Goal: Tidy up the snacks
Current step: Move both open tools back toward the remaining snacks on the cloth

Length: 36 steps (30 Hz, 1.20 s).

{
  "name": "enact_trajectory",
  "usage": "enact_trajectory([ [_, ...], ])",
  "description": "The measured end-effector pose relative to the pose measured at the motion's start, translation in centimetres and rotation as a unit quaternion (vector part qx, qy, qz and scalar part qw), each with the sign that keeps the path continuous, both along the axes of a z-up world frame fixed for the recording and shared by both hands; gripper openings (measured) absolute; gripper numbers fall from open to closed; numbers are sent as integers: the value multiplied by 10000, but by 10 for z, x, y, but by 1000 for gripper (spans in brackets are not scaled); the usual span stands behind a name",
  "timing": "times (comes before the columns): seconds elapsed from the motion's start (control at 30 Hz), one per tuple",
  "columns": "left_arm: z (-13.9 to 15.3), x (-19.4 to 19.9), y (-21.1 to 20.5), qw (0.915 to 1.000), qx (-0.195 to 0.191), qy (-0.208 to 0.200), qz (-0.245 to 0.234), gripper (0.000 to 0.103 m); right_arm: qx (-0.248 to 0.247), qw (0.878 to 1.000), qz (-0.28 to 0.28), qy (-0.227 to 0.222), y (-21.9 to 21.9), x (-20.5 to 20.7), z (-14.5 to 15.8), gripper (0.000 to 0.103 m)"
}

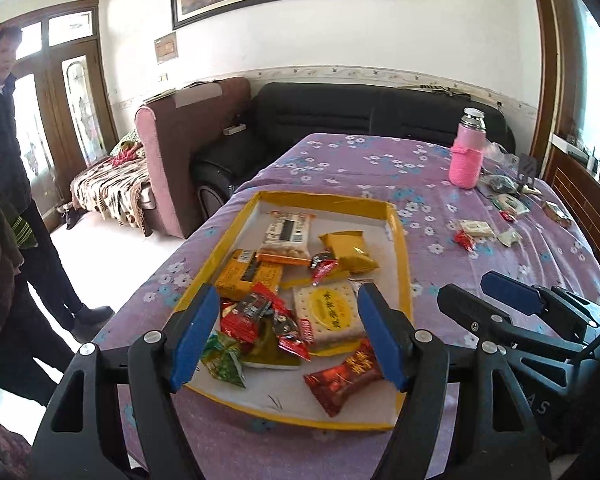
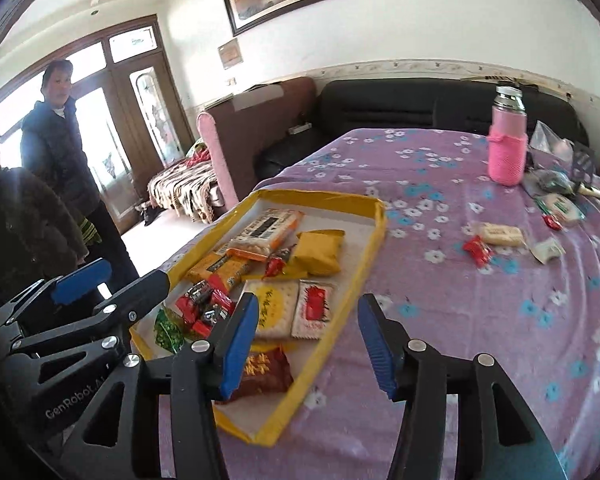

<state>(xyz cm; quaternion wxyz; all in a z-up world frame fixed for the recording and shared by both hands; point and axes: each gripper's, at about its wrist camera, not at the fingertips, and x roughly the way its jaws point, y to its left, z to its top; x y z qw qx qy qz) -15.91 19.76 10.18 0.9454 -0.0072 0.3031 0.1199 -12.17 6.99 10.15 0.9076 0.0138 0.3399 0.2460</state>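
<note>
A yellow-rimmed tray (image 1: 400, 232) (image 2: 376, 236) on the purple flowered tablecloth holds several snack packets: a cracker pack (image 1: 328, 312) (image 2: 270, 310), a yellow pack (image 1: 350, 250) (image 2: 318, 252), a dark red pack (image 1: 344, 376) (image 2: 266, 368), a green pack (image 1: 224, 362). My left gripper (image 1: 288, 336) is open and empty above the tray's near half. My right gripper (image 2: 308, 344) is open and empty over the tray's right rim; it also shows in the left wrist view (image 1: 492, 300). Loose snacks lie on the cloth at right: a red candy (image 2: 476, 250) (image 1: 465, 239), a white pack (image 2: 500, 234) (image 1: 476, 227).
A pink-sleeved flask (image 1: 467, 152) (image 2: 507, 140) stands at the far right with bags and small packets (image 2: 556, 176) beside it. Two people (image 2: 56, 148) stand left of the table. A black sofa (image 1: 340, 120) is behind it. A wooden chair back (image 1: 580, 196) is at right.
</note>
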Motion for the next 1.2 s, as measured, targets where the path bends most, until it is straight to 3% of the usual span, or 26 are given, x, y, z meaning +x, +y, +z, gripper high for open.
enact_trajectory([
  [0.53,-4,-3,-32,9993,157,160,-286,74,195,9993,-297,126,-39,-8,-12,58],
  [0.73,-11,6,-34,9983,-24,340,-464,74,172,9988,-405,202,-54,1,-18,60],
  [0.87,-17,11,-33,9967,-275,414,-636,74,218,9960,-781,387,-96,20,-24,60],
  [1.03,-25,21,-35,9947,-491,479,-764,74,435,9822,-1658,766,-173,60,-36,61],
  [1.2,-30,29,-38,9926,-641,541,-877,74,557,9721,-2037,1023,-209,101,-47,62],
])
